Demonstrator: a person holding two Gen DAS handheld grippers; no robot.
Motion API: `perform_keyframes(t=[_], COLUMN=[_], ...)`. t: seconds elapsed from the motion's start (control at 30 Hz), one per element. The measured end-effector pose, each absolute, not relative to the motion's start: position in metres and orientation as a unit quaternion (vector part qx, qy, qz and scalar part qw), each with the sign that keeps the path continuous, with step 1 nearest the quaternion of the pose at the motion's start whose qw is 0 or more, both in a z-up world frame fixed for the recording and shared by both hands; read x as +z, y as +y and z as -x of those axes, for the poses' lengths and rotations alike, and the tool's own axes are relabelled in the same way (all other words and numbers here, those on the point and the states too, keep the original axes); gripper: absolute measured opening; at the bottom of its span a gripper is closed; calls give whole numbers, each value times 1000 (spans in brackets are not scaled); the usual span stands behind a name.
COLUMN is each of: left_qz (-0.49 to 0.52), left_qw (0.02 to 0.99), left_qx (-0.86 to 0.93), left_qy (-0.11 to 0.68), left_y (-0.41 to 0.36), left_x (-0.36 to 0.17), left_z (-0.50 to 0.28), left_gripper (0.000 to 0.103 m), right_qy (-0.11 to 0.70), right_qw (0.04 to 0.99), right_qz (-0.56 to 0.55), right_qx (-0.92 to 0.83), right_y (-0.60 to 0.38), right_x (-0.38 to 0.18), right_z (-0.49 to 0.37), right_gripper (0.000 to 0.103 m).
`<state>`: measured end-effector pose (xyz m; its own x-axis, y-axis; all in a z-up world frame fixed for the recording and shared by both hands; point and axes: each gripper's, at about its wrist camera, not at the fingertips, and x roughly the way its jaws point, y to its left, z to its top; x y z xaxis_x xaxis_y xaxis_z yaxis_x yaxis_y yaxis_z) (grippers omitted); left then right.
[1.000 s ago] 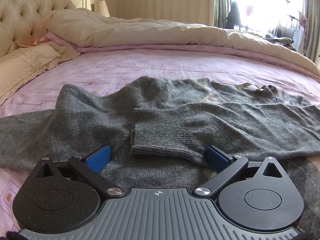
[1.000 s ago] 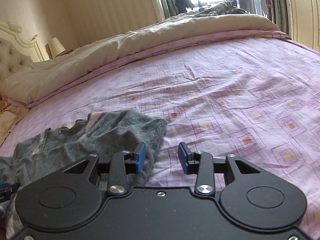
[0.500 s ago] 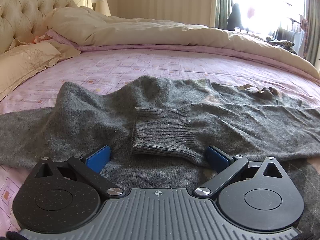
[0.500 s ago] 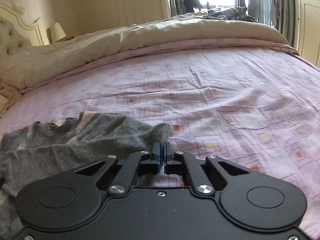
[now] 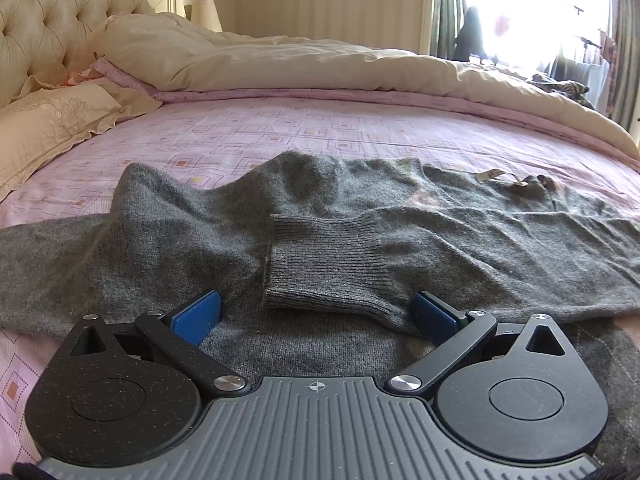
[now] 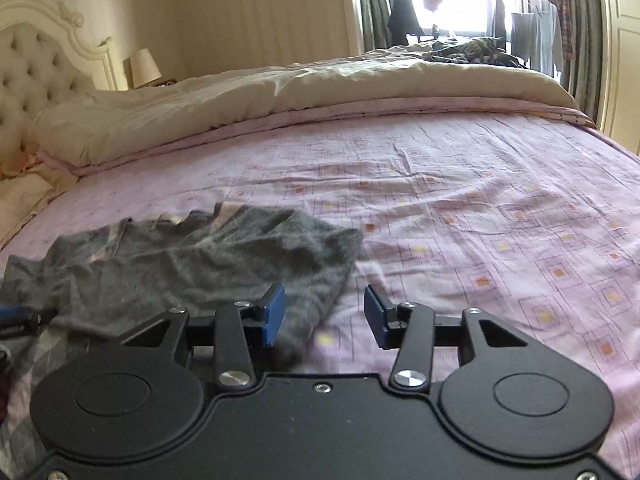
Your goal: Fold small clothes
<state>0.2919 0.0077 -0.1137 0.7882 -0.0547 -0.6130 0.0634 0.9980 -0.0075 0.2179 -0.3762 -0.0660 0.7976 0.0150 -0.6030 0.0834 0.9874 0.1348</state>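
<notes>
A grey knitted sweater [image 5: 168, 248] lies spread on the pink patterned bedsheet [image 5: 320, 136]. One sleeve is folded across its body, ending in a ribbed cuff [image 5: 324, 268]. My left gripper [image 5: 316, 314] is wide open just in front of that cuff, its blue pads on either side, gripping nothing. In the right wrist view the sweater [image 6: 192, 256] shows its right edge. My right gripper [image 6: 324, 314] is open at that edge, with its left pad over the grey fabric and its right pad over the sheet.
A cream duvet [image 5: 328, 60] is rolled along the far side of the bed. Pillows [image 5: 48, 120] and a tufted headboard [image 5: 52, 20] stand at the left. More clothes [image 6: 468, 50] lie on the far corner by the bright window. Bare sheet [image 6: 500, 208] stretches to the right.
The right gripper was open, shut half a second ago at the sweater's edge, and is open again, having risen a little. The left gripper stayed open and hardly moved.
</notes>
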Motion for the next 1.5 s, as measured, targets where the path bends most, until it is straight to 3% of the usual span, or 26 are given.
perform_keyframes(t=[0.2,0.4,0.47,0.73,0.8,0.93,1.0,1.07,1.17,1.3,1.5], left_qz=[-6,-6,-6,-8,-5,12,2,-26,-50,-45,21], left_qw=[945,946,945,944,943,934,930,933,936,944,950], left_qx=[-32,-31,-31,-32,-38,-94,-106,-102,-93,-68,4], left_qy=[324,324,324,328,330,345,353,345,334,320,310], left_y=[8,8,8,8,8,17,21,26,48,93,183], left_x=[-114,-114,-114,-111,-109,-103,-101,-98,-93,-81,-62], left_z=[-292,-292,-292,-292,-292,-280,-266,-246,-218,-194,-185], left_gripper=[103,103,103,103,103,102,102,102,102,102,102], right_qy=[349,355,350,320,308,289,284,283,288,296,287], right_qw=[937,932,932,941,945,952,953,953,951,948,948], right_qz=[8,-4,-49,-83,-92,-102,-102,-106,-100,-84,-73], right_qx=[-2,-76,-84,-78,-64,-24,1,23,51,82,119], right_y=[-338,-354,-373,-362,-351,-316,-293,-271,-237,-193,-140], right_x=[-85,-103,-107,-76,-65,-49,-45,-46,-53,-65,-79], right_z=[-208,-235,-229,-184,-172,-153,-147,-143,-141,-144,-153], right_gripper=[54,55,60,66,77,84,94,97,102,102,102])
